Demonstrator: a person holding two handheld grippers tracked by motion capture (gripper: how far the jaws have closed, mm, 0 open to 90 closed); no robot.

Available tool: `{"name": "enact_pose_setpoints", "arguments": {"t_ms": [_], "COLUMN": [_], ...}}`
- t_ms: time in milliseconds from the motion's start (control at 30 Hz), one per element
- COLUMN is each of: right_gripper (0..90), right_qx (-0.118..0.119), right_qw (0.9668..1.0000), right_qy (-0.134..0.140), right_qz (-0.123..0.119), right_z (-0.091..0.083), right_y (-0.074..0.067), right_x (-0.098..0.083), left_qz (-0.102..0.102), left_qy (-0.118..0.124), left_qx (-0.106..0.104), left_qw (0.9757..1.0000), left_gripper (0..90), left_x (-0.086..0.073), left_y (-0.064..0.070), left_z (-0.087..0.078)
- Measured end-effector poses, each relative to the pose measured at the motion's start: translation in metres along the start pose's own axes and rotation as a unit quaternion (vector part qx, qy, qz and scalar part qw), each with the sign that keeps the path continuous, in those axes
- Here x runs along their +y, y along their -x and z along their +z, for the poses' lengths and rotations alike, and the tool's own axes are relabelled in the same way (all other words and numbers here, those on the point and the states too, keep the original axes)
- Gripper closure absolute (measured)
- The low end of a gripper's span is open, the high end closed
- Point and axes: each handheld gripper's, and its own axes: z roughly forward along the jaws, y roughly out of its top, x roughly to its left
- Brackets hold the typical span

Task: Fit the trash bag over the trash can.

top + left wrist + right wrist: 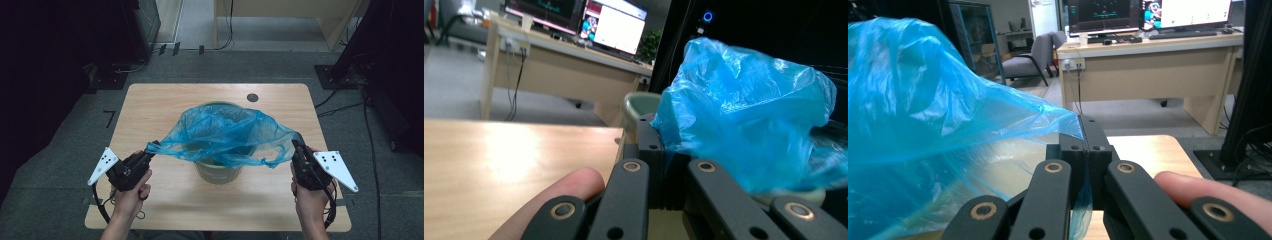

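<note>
- A person stretches a blue plastic bag (225,132) over a green bin (218,171) that stands near the middle of the wooden desk (150,105), a little toward the near edge.
- The left gripper (151,148) is clenched on the bag's left rim toward the desk's near-left corner; in the left gripper view its jaws meet with blue film (744,120) pinched between them.
- The right gripper (297,143) is likewise clamped on the right rim by the desk's right edge; the right gripper view shows the film (948,125) trapped between its closed jaws.
- The bag billows above the bin's mouth, its opening pulled wide between the two hands and not yet seated around the rim.
- To line the bin well, both grips should hold firm and even, keep the mouth taut and centred, then lower it evenly on both sides over the lip.
- Thin film tears easily; a gentle, steady pull looks safer than a jerk.
</note>
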Motion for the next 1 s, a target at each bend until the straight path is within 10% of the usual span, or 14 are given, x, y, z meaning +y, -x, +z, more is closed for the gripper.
{"name": "enact_pose_setpoints", "arguments": {"t_ms": [433,667,1000], "right_gripper": [90.0,89.2,48.4], "right_qx": [-0.01,0.004,0.065], "right_qw": [0.9996,0.9993,0.9969], "right_qy": [0.027,0.037,0.041], "right_qz": [-0.003,0.001,-0.017], "right_z": [-0.017,-0.025,-0.027], "right_y": [0.002,0.003,0.001], "right_x": [0.0,0.013,0.017], "left_qz": [0.005,0.014,0.002], "left_qy": [0.024,0.039,0.064], "left_qx": [-0.105,-0.086,-0.046], "left_qw": [0.9941,0.9955,0.9969], "left_gripper": [89.8,89.2,76.3], "left_x": [-0.01,0.001,0.021], "left_y": [0.006,0.013,0.016], "left_z": [-0.023,-0.03,-0.034]}}
